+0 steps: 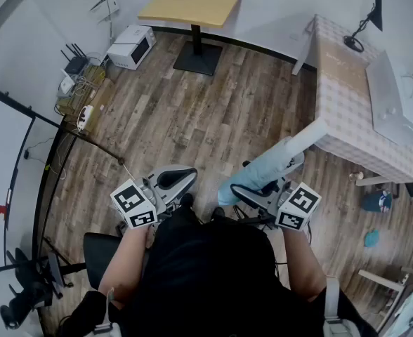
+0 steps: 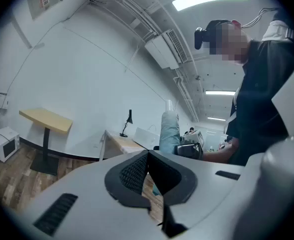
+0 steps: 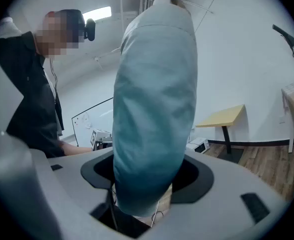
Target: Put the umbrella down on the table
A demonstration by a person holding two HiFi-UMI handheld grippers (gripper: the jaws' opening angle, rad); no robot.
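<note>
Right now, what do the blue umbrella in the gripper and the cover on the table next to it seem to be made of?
Umbrella: thin woven cloth, likely nylon, in a matte pale blue; it puckers and creases softly. Table cover: cloth or perhaps vinyl, with a pale check print, hanging over the table's edge; it is too far off to tell which.

- Wood floor [image 1: 192,111] lying open ahead of person: wide free lane running to far wall.
- Checked-cloth table [image 1: 340,97] standing ahead on right. Laptop [image 1: 392,97] taking up its right part, desk lamp [image 1: 364,23] standing at far end, left strip of cloth showing bare.
- Folded umbrella [image 1: 273,163] filling right gripper [image 3: 147,184], its far end reaching table's near corner.
- Small wooden table [image 1: 191,2] blocking far wall at centre.
- Microwave [image 1: 131,46] and cable clutter [image 1: 80,83] crowding floor along left wall.
</note>
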